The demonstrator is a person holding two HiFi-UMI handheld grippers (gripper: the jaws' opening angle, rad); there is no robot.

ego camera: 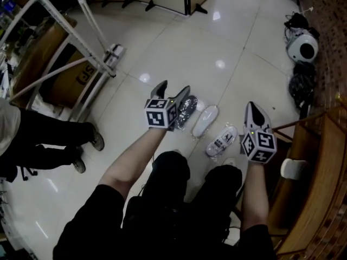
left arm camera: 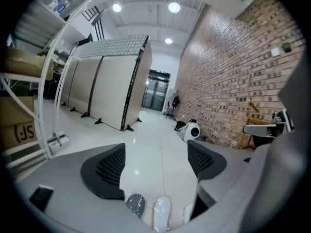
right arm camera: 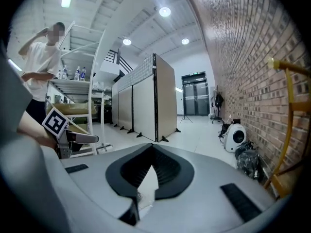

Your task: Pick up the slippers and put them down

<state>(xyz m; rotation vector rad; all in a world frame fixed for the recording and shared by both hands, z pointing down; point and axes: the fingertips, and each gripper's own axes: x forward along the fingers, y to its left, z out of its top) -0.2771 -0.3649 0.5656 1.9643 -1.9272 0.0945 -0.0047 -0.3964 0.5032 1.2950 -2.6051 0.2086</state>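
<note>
Three slippers are lying side by side on the shiny white floor (ego camera: 217, 47), right in front of the person's knees. There's a dark slipper (ego camera: 187, 110), a white slipper (ego camera: 205, 121) and a third slipper (ego camera: 222, 140) with a printed label, all of them apparently in clear plastic wrap. The left gripper (ego camera: 174, 86) has its jaws spread wide with nothing between them, and from the head view it sits just beside the dark one. The right gripper (ego camera: 252, 107) is off to the other side of the row, with its jaws pressed together at the tips and empty. Another person's legs (ego camera: 49, 140) stand near a metal rack (ego camera: 81, 37) on the left.
</note>
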